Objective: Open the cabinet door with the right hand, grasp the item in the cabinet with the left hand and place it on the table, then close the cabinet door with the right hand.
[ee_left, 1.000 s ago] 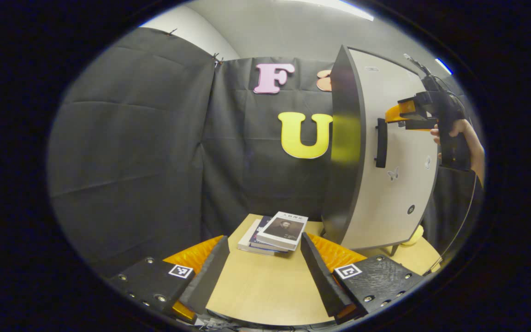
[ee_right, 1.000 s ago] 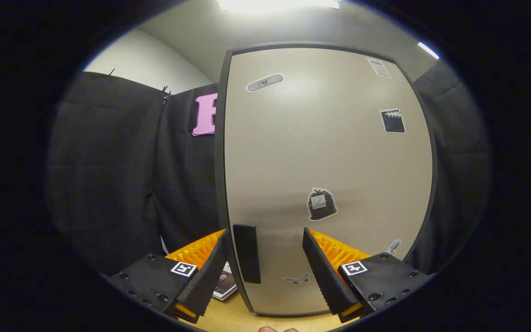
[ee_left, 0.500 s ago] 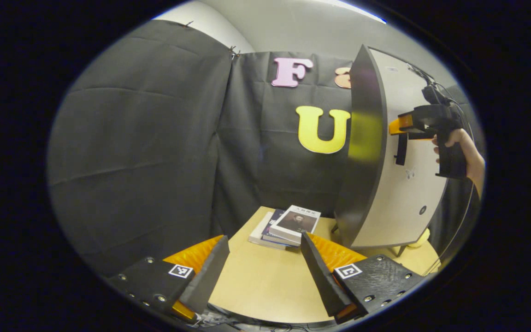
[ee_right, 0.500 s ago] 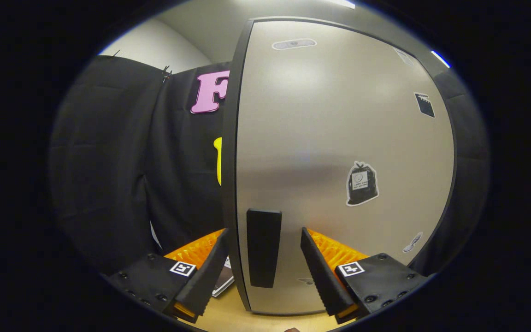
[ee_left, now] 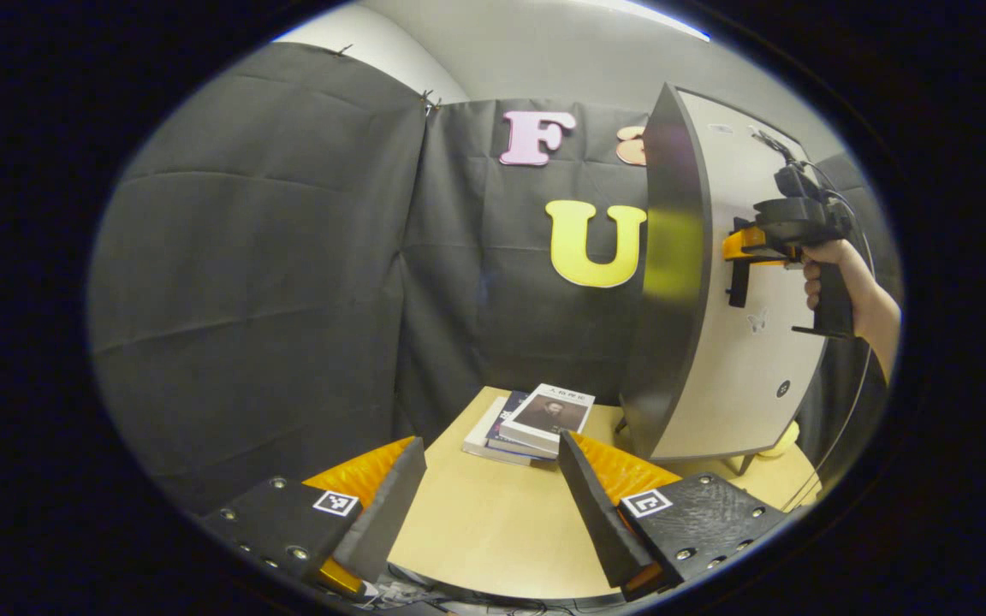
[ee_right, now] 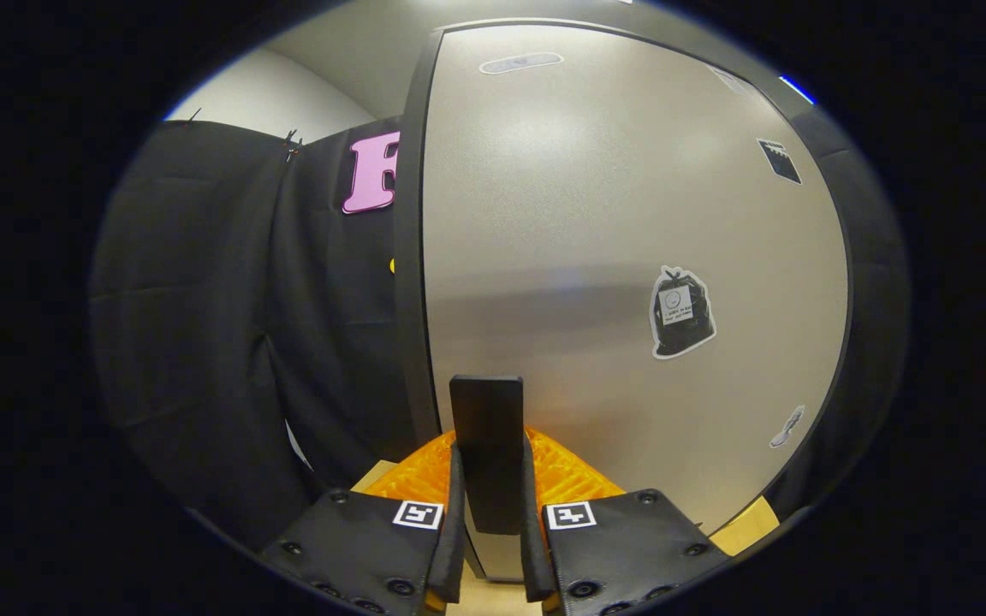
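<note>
A tall cabinet with a pale grey door and dark edges stands on the wooden table; its door is closed. In the right gripper view my right gripper is shut on the door's black vertical handle, both fingers pressing its sides. The left gripper view shows that same gripper at the handle, held by a hand. My left gripper hovers open over the table's near part, holding nothing. The cabinet's inside is hidden.
A small stack of books lies on the table left of the cabinet's foot. A yellow thing peeks out behind the cabinet's lower right corner. Black cloth walls close in the back and left.
My right gripper moved in onto the door handle and closed on it; a second ago it stood open around the handle. The left gripper barely shifted.
</note>
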Tool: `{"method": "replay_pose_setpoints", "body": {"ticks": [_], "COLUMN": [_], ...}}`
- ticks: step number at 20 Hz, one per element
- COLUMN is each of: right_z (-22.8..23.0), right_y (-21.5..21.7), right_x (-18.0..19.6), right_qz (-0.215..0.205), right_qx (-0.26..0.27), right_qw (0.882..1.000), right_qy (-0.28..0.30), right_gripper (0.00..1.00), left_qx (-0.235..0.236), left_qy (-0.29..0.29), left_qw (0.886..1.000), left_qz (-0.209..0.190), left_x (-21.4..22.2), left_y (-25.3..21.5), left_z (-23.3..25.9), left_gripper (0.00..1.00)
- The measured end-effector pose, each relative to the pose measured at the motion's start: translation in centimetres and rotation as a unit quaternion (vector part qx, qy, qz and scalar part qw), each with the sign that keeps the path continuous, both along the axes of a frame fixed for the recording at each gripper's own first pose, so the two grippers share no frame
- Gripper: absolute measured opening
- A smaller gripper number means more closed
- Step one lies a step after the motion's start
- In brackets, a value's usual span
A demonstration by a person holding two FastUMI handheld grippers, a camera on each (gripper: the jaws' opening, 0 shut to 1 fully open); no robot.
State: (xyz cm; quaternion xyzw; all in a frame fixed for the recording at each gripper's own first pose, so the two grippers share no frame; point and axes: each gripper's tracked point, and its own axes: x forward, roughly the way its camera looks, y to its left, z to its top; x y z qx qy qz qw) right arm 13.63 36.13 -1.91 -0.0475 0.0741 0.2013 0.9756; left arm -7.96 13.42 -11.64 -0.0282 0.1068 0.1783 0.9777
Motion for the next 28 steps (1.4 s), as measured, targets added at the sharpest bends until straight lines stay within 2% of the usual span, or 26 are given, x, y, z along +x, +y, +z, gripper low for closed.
{"method": "replay_pose_setpoints", "body": {"ticks": [1, 2, 5, 13, 14, 15, 17, 18, 19, 25, 28], "right_z": [0.0, -0.2, -0.2, 0.4, 0.6, 0.5, 0.6, 0.7, 0.8, 1.0, 1.3], "right_y": [0.2, 0.2, 0.2, -0.4, -0.5, -0.6, -1.0, -1.3, -1.6, -3.4, -4.6], "right_x": [0.0, 0.1, -0.4, -2.5, -2.9, -3.3, -4.1, -4.6, -5.0, -7.9, -9.1], "right_qz": [0.007, 0.015, 0.04, 0.075, 0.081, 0.087, 0.097, 0.101, 0.106, 0.142, 0.159], "right_qx": [-0.002, -0.003, -0.002, -0.007, -0.006, -0.002, 0.0, -0.002, -0.002, 0.008, 0.006], "right_qw": [1.0, 1.0, 0.999, 0.997, 0.997, 0.996, 0.995, 0.995, 0.994, 0.99, 0.987], "right_qy": [-0.005, -0.006, -0.003, -0.006, -0.006, -0.006, -0.01, -0.011, -0.011, 0.003, 0.013], "right_gripper": [0.23, 0.23, 0.13, 0.13, 0.1, 0.13, 0.1, 0.13, 0.13, 0.13, 0.1], "left_qx": [0.001, 0.002, -0.008, -0.033, -0.032, -0.03, -0.015, -0.011, -0.009, -0.003, 0.01], "left_qy": [0.0, 0.0, 0.0, -0.013, -0.014, -0.011, -0.01, -0.013, -0.016, -0.025, -0.029], "left_qw": [1.0, 1.0, 1.0, 0.999, 0.999, 0.999, 0.999, 1.0, 1.0, 0.999, 0.999], "left_qz": [-0.003, -0.006, -0.017, -0.023, -0.023, -0.029, -0.028, -0.026, -0.025, -0.024, -0.026], "left_x": [0.1, 0.0, 0.3, 0.3, 0.2, 0.3, 0.1, -0.2, -0.4, -1.3, -1.3], "left_y": [-0.2, -0.5, -1.5, -3.5, -3.5, -3.7, -3.6, -3.6, -3.7, -4.7, -5.3], "left_z": [0.0, 0.0, -0.3, 0.5, 0.5, 0.6, 0.9, 1.3, 1.6, 2.2, 2.5], "left_gripper": [0.94, 0.94, 0.94, 0.94, 0.94, 0.94, 0.93, 0.93, 0.95, 0.94, 0.95]}}
